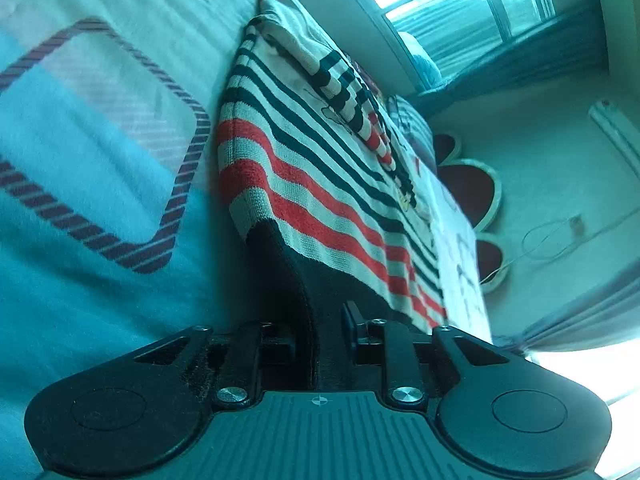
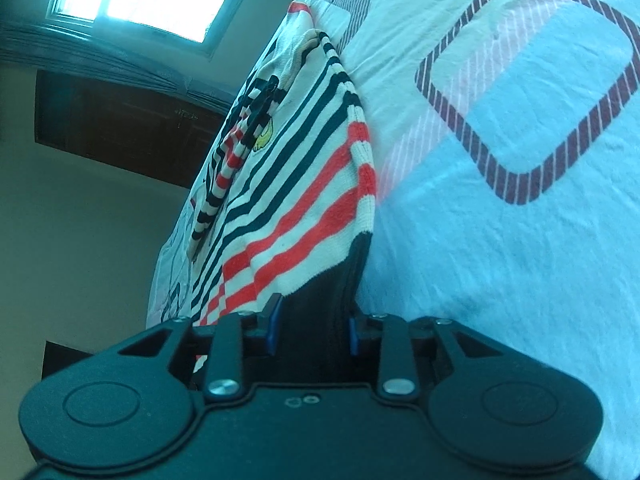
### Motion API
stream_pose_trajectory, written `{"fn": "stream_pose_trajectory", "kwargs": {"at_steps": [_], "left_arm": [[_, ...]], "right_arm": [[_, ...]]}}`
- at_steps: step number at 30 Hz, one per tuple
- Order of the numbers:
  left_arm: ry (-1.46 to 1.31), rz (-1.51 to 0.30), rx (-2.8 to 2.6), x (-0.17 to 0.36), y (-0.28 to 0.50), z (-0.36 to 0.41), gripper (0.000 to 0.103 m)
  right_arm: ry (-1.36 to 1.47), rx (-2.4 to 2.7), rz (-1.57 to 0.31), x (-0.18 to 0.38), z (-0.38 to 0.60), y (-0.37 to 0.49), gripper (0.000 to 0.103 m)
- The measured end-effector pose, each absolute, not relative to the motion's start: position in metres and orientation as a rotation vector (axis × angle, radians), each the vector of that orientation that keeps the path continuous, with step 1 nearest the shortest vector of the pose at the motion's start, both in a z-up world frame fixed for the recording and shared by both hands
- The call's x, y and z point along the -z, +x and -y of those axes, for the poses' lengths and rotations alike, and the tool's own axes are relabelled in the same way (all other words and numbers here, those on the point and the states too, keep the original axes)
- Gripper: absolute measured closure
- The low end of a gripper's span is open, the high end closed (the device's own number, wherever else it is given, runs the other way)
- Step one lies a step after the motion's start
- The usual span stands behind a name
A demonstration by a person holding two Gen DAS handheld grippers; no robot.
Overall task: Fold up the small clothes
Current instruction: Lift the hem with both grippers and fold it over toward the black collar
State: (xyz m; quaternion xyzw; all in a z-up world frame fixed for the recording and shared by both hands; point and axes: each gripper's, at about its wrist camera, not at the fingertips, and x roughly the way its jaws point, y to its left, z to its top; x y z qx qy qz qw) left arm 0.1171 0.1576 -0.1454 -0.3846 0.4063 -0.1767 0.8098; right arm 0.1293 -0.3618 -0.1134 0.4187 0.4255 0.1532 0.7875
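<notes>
- Gripping the dark hem band of a striped knit sweater [image 1: 304, 168], the left claw [image 1: 320, 340] is clamped on the fabric, its camera tilted so the bedsheet [image 1: 100, 152] runs along its left side.
- The right claw [image 2: 312, 328] likewise pinches the dark hem between its blue-padded fingers [image 2: 274, 320].
- The sweater, white with navy and red stripes, stretches away from both claws over the bedsheet, a striped sleeve folded across its front.
- A small yellow motif shows on the front; no writing is readable.
</notes>
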Motion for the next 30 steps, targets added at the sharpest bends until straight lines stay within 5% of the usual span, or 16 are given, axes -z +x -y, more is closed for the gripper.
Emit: {"fn": "stream_pose_trajectory", "kwargs": {"at_steps": [8, 13, 17, 30], "left_arm": [[-0.777, -0.693, 0.369, 0.102, 0.101, -0.185, 0.098], [-0.715, -0.820, 0.309, 0.140, 0.094, -0.172, 0.098], [-0.832, -0.757, 0.291, 0.140, 0.088, -0.178, 0.098], [-0.777, -0.491, 0.353, 0.043, 0.180, -0.184, 0.098]], "right_arm": [[0.774, -0.377, -0.756, 0.060, 0.370, 0.114, 0.097], [0.740, -0.270, -0.900, 0.104, 0.371, 0.116, 0.098], [0.809, -0.277, -0.844, 0.100, 0.374, 0.111, 0.098], [0.695, -0.380, -0.642, 0.004, 0.365, 0.208, 0.098]]}}
